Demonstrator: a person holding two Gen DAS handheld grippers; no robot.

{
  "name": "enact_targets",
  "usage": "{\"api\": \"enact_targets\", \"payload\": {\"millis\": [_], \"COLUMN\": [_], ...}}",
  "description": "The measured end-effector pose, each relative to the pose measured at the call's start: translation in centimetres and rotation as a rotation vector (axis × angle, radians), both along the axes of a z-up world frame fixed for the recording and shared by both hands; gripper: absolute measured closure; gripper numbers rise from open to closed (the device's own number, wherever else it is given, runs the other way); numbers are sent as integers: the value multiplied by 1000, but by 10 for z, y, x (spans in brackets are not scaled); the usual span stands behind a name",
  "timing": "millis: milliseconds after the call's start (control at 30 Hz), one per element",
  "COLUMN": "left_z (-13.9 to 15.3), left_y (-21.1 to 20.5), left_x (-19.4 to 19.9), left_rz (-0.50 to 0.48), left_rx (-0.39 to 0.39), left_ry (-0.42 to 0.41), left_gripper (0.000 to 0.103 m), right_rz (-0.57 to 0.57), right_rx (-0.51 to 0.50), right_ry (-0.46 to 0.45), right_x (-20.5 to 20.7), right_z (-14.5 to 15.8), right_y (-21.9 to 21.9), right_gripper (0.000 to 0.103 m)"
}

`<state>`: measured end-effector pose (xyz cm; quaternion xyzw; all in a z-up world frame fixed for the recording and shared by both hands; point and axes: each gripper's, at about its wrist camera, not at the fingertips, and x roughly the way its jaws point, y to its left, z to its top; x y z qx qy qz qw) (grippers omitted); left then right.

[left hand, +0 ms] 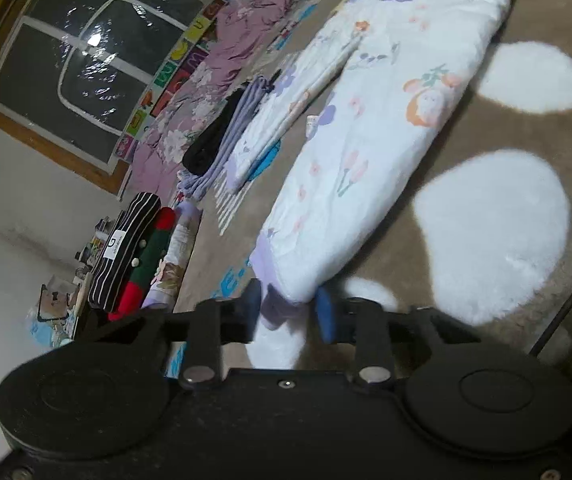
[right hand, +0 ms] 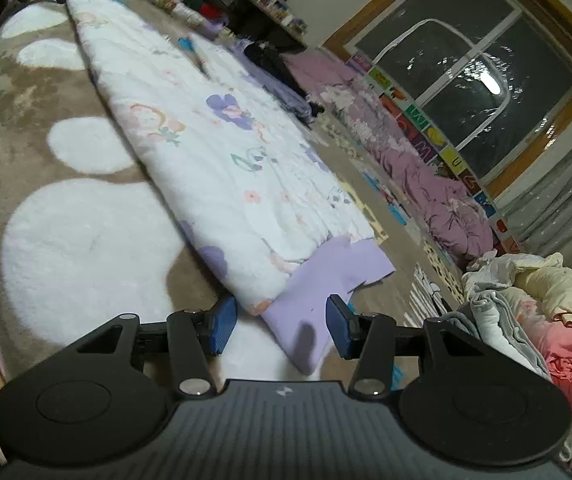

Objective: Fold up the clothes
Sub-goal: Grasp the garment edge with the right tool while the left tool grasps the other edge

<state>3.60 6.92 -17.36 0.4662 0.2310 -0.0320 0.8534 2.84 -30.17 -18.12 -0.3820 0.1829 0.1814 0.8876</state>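
Lying lengthwise across a brown rug (left hand: 497, 184) with large white spots, the floral garment (left hand: 373, 132) stretches away from both of your grippers. Your left gripper (left hand: 289, 308) sits at one narrow end: its blue pads (left hand: 325, 312) stand a moderate gap apart with the lilac-trimmed corner of the garment between them. Whether the jaws actually pinch the cloth you cannot tell, as that corner is blurred. Your right gripper (right hand: 282, 328) is at the opposite end, jaws wide, both pads clear of the cloth; the lilac hem (right hand: 317, 292) lies in the gap between them, flat on the rug.

Edges: the garment's long edge nearer you is rounded and thick, apparently a fold, and bare rug runs beside it along its whole length. On the far long side, a smaller folded floral piece (left hand: 286, 120) lies on or just beside the garment, then a striped lilac item (left hand: 226, 140) and a black item (left hand: 214, 136).

Beyond these, a rumpled pink quilt (right hand: 425, 184) lies along a strip of coloured letter tiles (left hand: 174, 76) under a dark window (right hand: 465, 52) with a wooden frame. A stack of rolled clothes (left hand: 134, 248), striped black, green and red, sits beyond the left end. A heap of cream and coral bedding (right hand: 533, 304) sits just right of your right gripper.
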Motion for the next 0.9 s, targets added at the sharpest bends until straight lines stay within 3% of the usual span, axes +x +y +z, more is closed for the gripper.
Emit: {"api": "enact_targets", "payload": {"millis": [33,67,167,367,600,900], "left_z": [5,10,29,62,85,96], "left_y": [2,4,11,16,17,9], "left_x": [1,2,9,44,101,162], "left_rz": [11,22,58,92,107,125], "left_rx": [-38,-76,-209,-382,-462,-493], "left_ry": [-12,-24,-57,-86,-96,-105], "left_gripper": [83,85,87,90,91,92], "right_rz": [8,18,3,-36,-104,-141], "right_rx": [26,56,151,389,607,667], "right_ry": [18,43,16,-27,7,71], "right_x": [1,3,5,28,88,135], "right_z": [2,5,19,48,59,57], "right_y": [-2,-4,-11,-31,-51,-57], "right_gripper": [79,87,89,90,91,91]}}
